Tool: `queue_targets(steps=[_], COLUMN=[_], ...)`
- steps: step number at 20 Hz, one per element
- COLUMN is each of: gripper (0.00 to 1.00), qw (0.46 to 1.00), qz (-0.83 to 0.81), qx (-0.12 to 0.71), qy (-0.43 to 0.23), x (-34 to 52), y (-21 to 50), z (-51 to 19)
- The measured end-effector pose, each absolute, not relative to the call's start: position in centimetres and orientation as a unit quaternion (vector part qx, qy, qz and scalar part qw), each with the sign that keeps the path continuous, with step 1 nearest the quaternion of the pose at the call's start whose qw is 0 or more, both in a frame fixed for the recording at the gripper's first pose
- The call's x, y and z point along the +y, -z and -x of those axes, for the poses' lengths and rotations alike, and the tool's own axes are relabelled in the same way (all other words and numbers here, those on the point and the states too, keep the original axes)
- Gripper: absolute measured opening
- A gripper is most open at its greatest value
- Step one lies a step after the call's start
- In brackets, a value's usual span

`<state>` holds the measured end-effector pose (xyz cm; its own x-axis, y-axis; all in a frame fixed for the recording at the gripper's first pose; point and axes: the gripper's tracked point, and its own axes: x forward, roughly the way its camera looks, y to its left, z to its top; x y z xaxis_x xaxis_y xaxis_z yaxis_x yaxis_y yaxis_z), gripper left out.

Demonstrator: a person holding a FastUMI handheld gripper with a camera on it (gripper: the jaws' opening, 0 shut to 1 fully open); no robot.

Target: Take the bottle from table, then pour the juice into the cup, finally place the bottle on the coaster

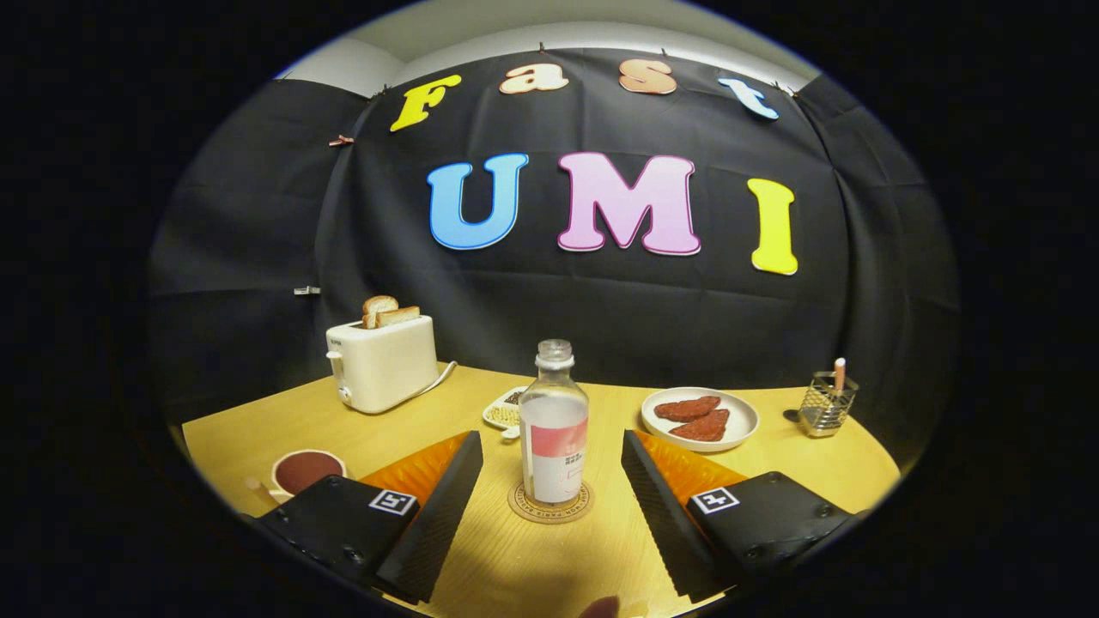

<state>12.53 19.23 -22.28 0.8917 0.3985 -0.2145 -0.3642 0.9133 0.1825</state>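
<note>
1. In your gripper view, one clear bottle with a pink label band stands upright on one round coaster, its neck uncapped.
2. Your gripper holds its fingers wide, one each side of the bottle, neither touching it.
3. One cup sits beside your left finger.
4. One toaster holds two bread slices; one plate carries two reddish pieces.

Booth breakfast table, toaster

**No Legible Text on the Table**

Spotted print on the bottle label and lettering round the coaster rim, too small to read. Noted square coded markers atop the gripper, fingers spread wide beside the bottle.
</note>
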Motion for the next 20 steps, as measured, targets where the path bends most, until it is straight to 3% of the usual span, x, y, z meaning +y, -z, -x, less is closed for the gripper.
queue_targets(steps=[9,20], gripper=[0.99,0.99], qw=[0.984,0.995], qz=[-0.079,-0.051], qx=[0.068,0.034], qy=[-0.145,-0.085], x=[11.9,6.2], y=[11.4,5.5], z=[-8.4,-4.8])
